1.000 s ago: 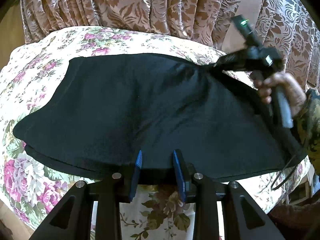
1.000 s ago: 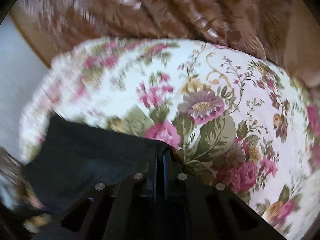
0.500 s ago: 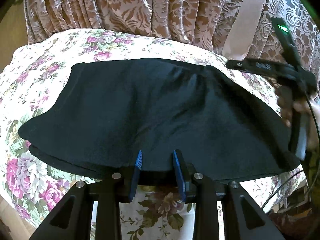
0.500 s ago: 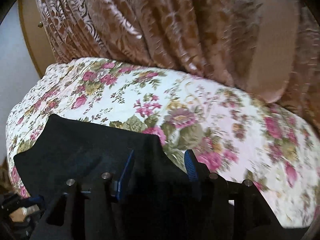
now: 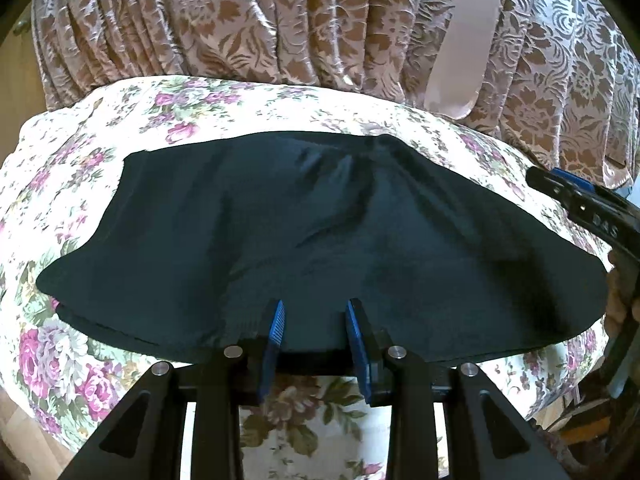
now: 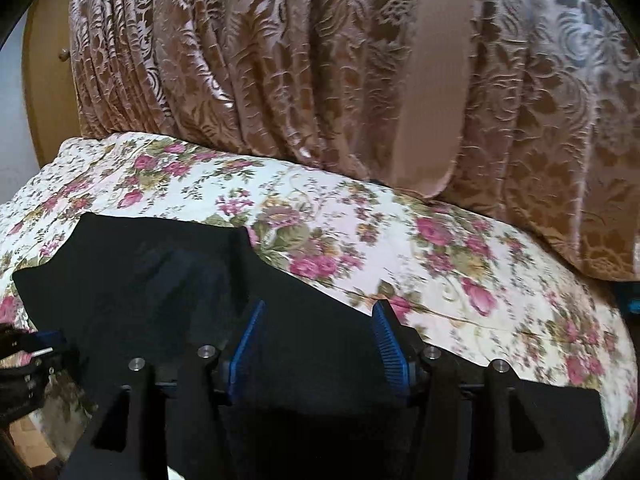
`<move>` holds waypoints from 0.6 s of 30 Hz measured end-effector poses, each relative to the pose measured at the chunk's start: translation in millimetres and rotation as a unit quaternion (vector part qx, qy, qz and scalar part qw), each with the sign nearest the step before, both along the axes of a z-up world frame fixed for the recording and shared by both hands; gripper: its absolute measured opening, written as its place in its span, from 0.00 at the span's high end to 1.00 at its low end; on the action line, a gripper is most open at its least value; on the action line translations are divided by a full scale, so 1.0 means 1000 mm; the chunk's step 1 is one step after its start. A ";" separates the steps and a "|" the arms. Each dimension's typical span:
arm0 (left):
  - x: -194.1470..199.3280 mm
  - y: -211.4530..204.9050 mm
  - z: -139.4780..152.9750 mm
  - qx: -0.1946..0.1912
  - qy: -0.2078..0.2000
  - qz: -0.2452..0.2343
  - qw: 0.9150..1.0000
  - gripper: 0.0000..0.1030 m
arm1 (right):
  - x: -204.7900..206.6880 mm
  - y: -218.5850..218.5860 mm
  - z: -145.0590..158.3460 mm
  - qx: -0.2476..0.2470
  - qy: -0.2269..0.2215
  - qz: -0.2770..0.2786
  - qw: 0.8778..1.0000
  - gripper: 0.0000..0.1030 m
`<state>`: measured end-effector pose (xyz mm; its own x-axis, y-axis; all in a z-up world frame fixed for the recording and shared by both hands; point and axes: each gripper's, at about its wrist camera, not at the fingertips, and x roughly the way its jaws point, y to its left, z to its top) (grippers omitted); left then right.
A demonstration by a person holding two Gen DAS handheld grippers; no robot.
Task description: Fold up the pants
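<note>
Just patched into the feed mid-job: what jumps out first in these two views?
The black pants dominate, spread flat across the middle of the flowered bedspread, with soft wrinkles near their far edge. Behind the bed hangs a brown patterned curtain. Both the left gripper and the right gripper are open at the near edge of the cloth, holding nothing.

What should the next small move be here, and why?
Probably bring the left gripper forward to close on the near edge of the pants. Both sets of jaws are open, the right gripper holds nothing, and the pants lie folded once on the bedspread.
</note>
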<state>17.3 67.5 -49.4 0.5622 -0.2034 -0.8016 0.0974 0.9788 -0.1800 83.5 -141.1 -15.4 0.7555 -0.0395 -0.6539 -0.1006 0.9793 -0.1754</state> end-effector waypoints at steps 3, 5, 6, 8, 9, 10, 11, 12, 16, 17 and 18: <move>0.003 -0.011 0.003 0.006 -0.001 -0.008 1.000 0.69 | -0.012 -0.009 0.002 -0.004 -0.006 -0.009 1.000 0.45; 0.004 -0.019 0.005 0.009 -0.003 -0.015 1.000 0.69 | -0.018 -0.017 0.004 -0.004 -0.010 -0.015 1.000 0.45; 0.005 -0.024 0.007 0.010 -0.004 -0.019 1.000 0.69 | -0.020 -0.020 0.004 -0.006 -0.011 -0.019 1.000 0.45; 0.006 -0.032 0.009 0.014 -0.006 -0.026 1.000 0.69 | -0.024 -0.027 0.005 -0.008 -0.015 -0.025 1.000 0.45; 0.006 -0.036 0.010 0.016 -0.007 -0.031 0.999 0.69 | -0.025 -0.029 0.005 -0.009 -0.016 -0.028 0.999 0.44; 0.007 -0.040 0.011 0.018 -0.007 -0.035 0.999 0.69 | -0.026 -0.032 0.005 -0.009 -0.016 -0.031 0.999 0.43; 0.007 -0.045 0.012 0.020 -0.008 -0.040 0.999 0.69 | -0.028 -0.036 0.005 -0.010 -0.016 -0.034 0.999 0.43; 0.008 -0.049 0.013 0.021 -0.009 -0.044 0.999 0.69 | -0.029 -0.037 0.005 -0.010 -0.017 -0.035 0.999 0.43; 0.007 -0.064 0.015 0.030 -0.011 -0.060 0.998 0.69 | -0.033 -0.045 0.005 -0.011 -0.018 -0.038 0.999 0.43; 0.007 -0.067 0.015 0.032 -0.011 -0.063 0.997 0.69 | -0.034 -0.047 0.004 -0.010 -0.018 -0.040 0.999 0.43; 0.008 -0.070 0.015 0.034 -0.012 -0.065 0.997 0.69 | -0.035 -0.049 0.004 -0.011 -0.018 -0.041 0.999 0.43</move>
<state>24.9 -2.2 -34.0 0.5535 -0.2217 -0.8028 0.2280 0.9674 -0.1100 48.5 -189.6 -11.5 0.7724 -0.1160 -0.6244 -0.0132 0.9800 -0.1985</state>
